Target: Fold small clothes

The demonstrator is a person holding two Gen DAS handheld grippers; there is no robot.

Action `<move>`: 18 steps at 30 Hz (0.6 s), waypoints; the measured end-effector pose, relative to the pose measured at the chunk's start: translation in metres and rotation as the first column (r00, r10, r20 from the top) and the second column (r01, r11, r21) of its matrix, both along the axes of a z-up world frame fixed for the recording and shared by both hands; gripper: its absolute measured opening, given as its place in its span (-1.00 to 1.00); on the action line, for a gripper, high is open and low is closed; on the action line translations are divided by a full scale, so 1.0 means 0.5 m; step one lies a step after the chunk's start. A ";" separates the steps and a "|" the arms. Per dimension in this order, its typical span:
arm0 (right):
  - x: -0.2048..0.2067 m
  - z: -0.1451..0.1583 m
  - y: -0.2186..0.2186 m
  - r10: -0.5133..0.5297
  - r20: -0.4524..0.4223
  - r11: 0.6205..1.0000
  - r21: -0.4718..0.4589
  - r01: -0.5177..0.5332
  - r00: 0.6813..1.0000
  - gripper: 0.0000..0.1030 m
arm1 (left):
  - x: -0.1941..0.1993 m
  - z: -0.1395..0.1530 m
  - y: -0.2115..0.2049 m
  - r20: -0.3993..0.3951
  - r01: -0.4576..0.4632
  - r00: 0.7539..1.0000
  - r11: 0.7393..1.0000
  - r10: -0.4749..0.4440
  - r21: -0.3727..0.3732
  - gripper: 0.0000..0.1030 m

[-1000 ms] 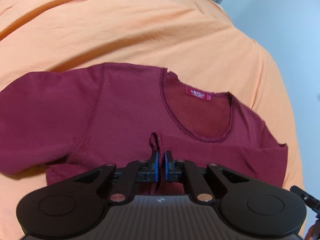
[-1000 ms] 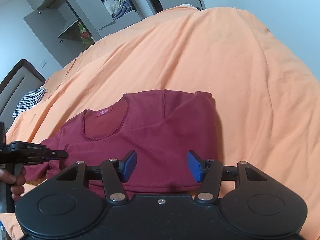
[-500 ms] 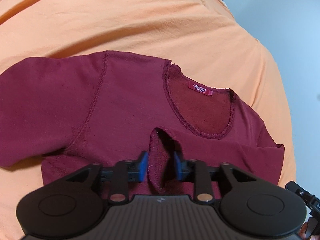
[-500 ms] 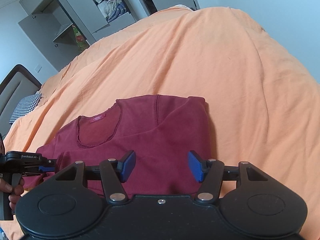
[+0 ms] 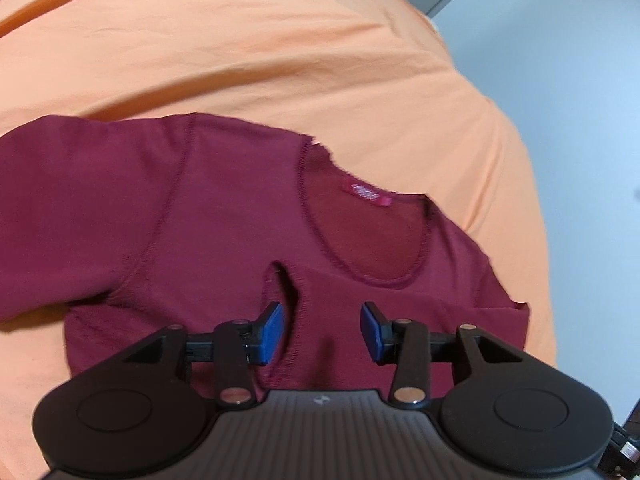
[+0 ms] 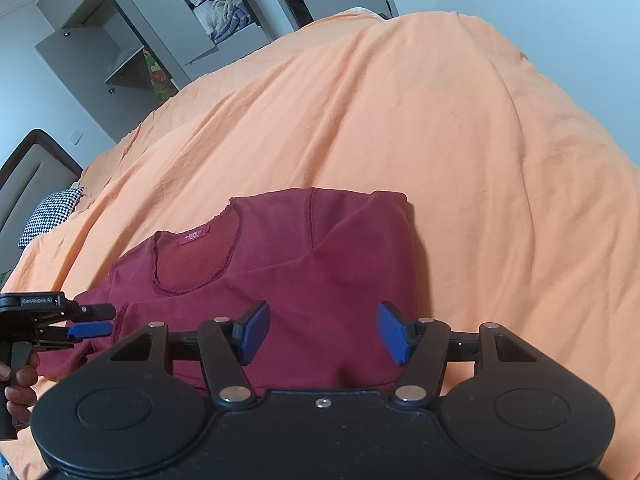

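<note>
So the maroon sweatshirt [image 5: 224,216] lies flat on the orange bedspread [image 5: 280,60], filling the middle of the left wrist frame, with 1 sleeve cuff [image 5: 286,312] folded across the chest, its long axis pointing up the frame toward the neckline [image 5: 372,236]. The left gripper [image 5: 322,330] sits right over that cuff, jaws apart, holding nothing. The right gripper [image 6: 322,332], also spread wide and empty, hovers over the lower middle of the shirt, so I'd guess the untucked sleeve at the frame's left goes next, and the left gripper looks nearer to it.

The shirt [image 6: 304,280] lies on the bedspread [image 6: 440,140] — wardrobe [image 6: 160,40] behind, pillow [image 6: 48,212] left.
</note>
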State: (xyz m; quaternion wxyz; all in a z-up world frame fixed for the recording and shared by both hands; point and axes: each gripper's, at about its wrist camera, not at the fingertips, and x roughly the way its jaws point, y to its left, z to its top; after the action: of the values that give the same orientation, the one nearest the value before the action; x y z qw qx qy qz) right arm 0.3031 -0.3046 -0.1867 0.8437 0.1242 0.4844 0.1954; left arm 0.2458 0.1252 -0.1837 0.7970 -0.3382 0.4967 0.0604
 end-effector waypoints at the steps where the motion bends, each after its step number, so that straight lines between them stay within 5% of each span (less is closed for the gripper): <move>1: 0.000 0.001 0.000 0.000 0.002 1.000 0.001 0.000 1.000 0.21 | 0.003 -0.001 -0.004 -0.006 0.007 1.000 1.000 -0.007 0.016 -0.04; 5: 0.001 -0.003 0.000 0.004 0.000 1.000 0.000 -0.004 1.000 0.22 | 0.015 -0.028 -0.007 -0.074 0.026 0.997 0.997 -0.021 0.067 -0.04; 12: 0.004 -0.004 0.000 0.010 -0.002 1.000 0.002 -0.010 1.000 0.22 | 0.023 -0.061 0.001 -0.087 0.024 0.996 0.999 -0.020 0.046 -0.07; 16: 0.007 -0.004 -0.001 0.011 -0.004 1.000 0.001 -0.011 1.000 0.22 | 0.024 -0.058 -0.013 -0.088 0.060 0.995 0.995 -0.053 0.077 -0.75; 18: 0.009 -0.004 -0.001 0.011 -0.003 1.000 0.002 -0.011 1.000 0.22 | 0.023 -0.054 -0.017 -0.076 0.071 0.995 0.995 -0.066 0.076 -0.80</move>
State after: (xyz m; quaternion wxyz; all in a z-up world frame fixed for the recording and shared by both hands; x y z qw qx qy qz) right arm 0.3077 -0.3049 -0.1888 0.8417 0.1228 0.4863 0.2002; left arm 0.2573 0.1167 -0.2107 0.7926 -0.2870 0.5342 0.0647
